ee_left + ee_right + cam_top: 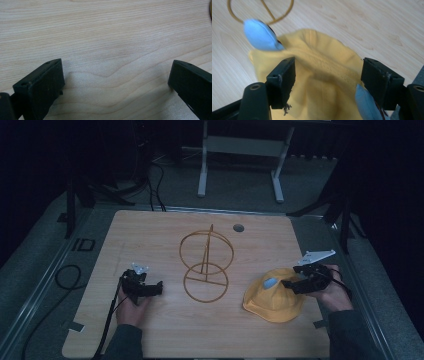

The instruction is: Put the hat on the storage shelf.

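Observation:
A yellow hat [272,301] with a light blue ear-like patch [270,283] lies on the wooden table [165,335] at the right. My right gripper [289,283] hovers over its crown, jaws wide apart; in the right gripper view the yellow hat [322,77] lies between and below the open jaws, with the blue patch [260,35] at upper left and a second blue patch [365,105] by the right jaw. A gold wire stand [206,262] with two rings stands mid-table. My left gripper [159,287] rests open at the left, over bare wood [110,45].
A round hole [238,227] sits near the table's far edge. A white desk frame [240,160] stands on the floor beyond. Cables [67,277] lie on the floor at the left. Bare wood spreads along the front of the table.

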Tool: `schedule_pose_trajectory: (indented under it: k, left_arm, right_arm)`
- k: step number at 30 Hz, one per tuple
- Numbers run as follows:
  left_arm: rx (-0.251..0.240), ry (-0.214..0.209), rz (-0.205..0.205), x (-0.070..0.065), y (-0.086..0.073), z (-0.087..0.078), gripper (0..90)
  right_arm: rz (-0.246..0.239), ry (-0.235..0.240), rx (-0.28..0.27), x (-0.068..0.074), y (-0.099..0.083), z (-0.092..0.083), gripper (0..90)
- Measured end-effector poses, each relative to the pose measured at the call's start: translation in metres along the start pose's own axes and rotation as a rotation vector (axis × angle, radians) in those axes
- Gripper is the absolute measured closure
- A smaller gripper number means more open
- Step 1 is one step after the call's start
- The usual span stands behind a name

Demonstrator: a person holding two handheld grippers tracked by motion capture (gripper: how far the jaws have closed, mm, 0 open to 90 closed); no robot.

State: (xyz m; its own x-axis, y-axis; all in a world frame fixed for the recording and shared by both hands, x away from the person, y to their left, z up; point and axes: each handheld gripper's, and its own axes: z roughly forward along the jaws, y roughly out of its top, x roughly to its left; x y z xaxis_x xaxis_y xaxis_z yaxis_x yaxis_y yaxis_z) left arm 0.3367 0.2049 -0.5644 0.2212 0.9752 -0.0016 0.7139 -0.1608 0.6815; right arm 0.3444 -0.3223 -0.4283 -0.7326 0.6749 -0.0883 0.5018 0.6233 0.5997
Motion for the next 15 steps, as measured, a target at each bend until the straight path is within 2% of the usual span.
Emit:
schedule_pose_trajectory:
  k: [2,8,14,15]
  left_arm:
    - [-0.002,0.0,-0.002,0.0,0.0,0.0,0.4]
    - [-0.002,0.0,-0.002,0.0,0.0,0.0,0.4]
    - [-0.001,0.0,-0.002,0.0,0.0,0.0,0.4]
    - [-0.002,0.0,-0.002,0.0,0.0,0.0,0.4]
  right_arm:
    - [-0.022,-0.005,0.027,0.0,0.0,0.003,26.8]
    - [-0.067,0.012,0.045,-0.002,0.005,0.006,27.0]
    - [-0.121,0.037,0.084,0.0,0.01,0.009,37.6]
    - [-0.133,0.027,0.105,0.0,0.012,0.012,38.8]
